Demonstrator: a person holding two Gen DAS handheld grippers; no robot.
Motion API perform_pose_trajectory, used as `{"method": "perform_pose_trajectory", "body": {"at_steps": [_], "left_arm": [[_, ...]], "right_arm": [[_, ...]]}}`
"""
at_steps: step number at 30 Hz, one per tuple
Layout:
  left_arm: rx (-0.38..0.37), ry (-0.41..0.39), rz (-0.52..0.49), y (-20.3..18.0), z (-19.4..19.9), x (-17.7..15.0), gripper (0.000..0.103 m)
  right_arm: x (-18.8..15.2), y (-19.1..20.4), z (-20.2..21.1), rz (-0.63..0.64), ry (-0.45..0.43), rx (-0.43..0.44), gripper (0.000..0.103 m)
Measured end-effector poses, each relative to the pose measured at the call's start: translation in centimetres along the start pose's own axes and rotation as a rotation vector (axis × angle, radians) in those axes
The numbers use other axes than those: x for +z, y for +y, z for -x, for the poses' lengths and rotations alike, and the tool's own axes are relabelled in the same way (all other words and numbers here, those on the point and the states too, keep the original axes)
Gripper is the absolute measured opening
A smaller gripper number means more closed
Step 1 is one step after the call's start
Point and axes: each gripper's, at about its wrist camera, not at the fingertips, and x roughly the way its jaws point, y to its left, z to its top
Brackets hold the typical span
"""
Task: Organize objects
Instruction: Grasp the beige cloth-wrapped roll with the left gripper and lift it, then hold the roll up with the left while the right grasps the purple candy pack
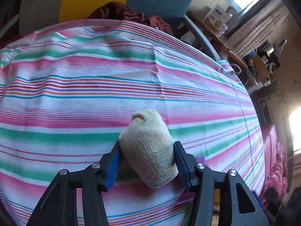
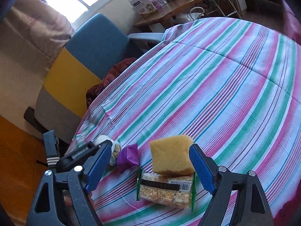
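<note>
Striped cloth (image 1: pixel 94 86); left gripper (image 1: pixel 146 150) clasping sock (image 1: pixel 148 146)

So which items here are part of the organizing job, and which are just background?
Job items:
rolled sock, between the left tongs
yellow sponge, between the open right tongs
snack packet
purple wrapper

Background:
striped cloth
blue chair
maroon garment
boxes on the side table

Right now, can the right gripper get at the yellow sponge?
Probably yes: the right gripper is open, its fingers either side of the yellow sponge atop the snack packet, nothing between.
</note>
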Motion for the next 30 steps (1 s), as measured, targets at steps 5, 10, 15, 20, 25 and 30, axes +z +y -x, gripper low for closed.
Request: {"method": "perform_pose_trajectory", "body": {"at_steps": [5, 10, 15, 20, 25, 30], "left_arm": [[0.037, -0.049, -0.115, 1.6, 3.7, -4.3, 0.053], [0.058, -0.083, -0.215, 2.9, 7.8, -9.4, 0.053], [0.046, -0.098, -0.276, 3.8, 10.9, -14.1, 0.053], [0.021, -0.138, -0.294, 4.8, 14.0, -17.4, 0.053], [0.005, -0.172, -0.313, 5.6, 16.3, -19.1, 0.053], [-0.010, -0.194, -0.288, 6.4, 17.6, -19.7, 0.053]], "right_arm": [[-0.3, 0.8, -0.5, 0.053, 0.016, -0.004, 0.085], [-1.0, 2.4, -1.1, 0.145, 0.046, 0.005, 0.085], [-2.3, 4.5, -1.8, 0.287, 0.067, -0.018, 0.083], [-3.9, 6.3, -2.9, 0.420, 0.105, -0.053, 0.081], [-4.8, 8.5, -4.6, 0.583, 0.143, -0.121, 0.079], [-4.7, 10.4, -8.3, 0.715, 0.211, -0.213, 0.078]]}}
